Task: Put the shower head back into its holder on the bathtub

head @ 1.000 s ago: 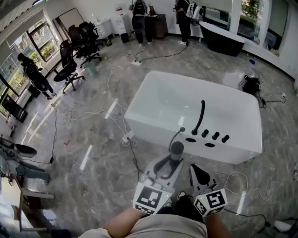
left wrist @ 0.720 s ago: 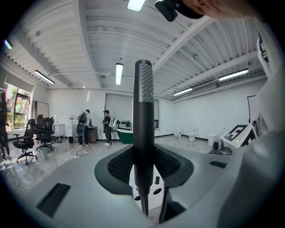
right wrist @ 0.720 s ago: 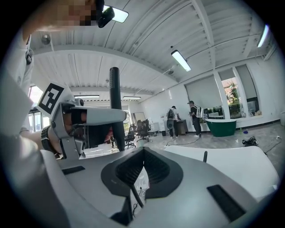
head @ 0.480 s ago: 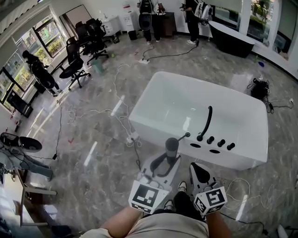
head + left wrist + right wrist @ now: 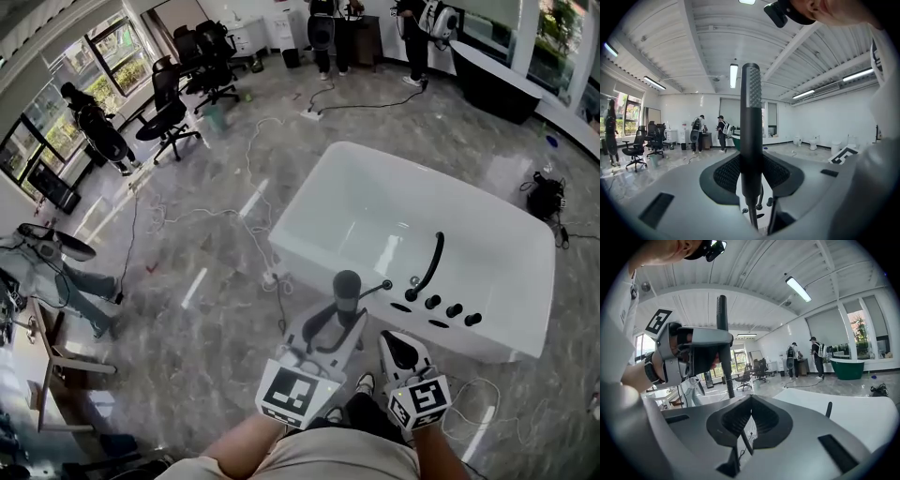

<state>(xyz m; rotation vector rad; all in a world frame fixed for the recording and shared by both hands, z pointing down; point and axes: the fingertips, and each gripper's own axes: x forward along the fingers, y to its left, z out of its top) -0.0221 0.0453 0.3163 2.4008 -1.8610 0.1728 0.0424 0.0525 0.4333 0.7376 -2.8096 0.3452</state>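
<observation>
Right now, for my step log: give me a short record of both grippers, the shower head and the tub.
left gripper: jaws shut on the shower head, held upright
right gripper: jaws together, nothing between them
hose: runs from the shower head toward the tub deck
bathtub: white, just ahead of both grippers
faucet: black, on the deck
task state: shower head in the jaws, not yet in its holder

right gripper (image 5: 750, 401): fingers together, empty | left gripper (image 5: 718, 352): clamps upright shower head (image 5: 722, 310) | bathtub (image 5: 855, 418): right
</observation>
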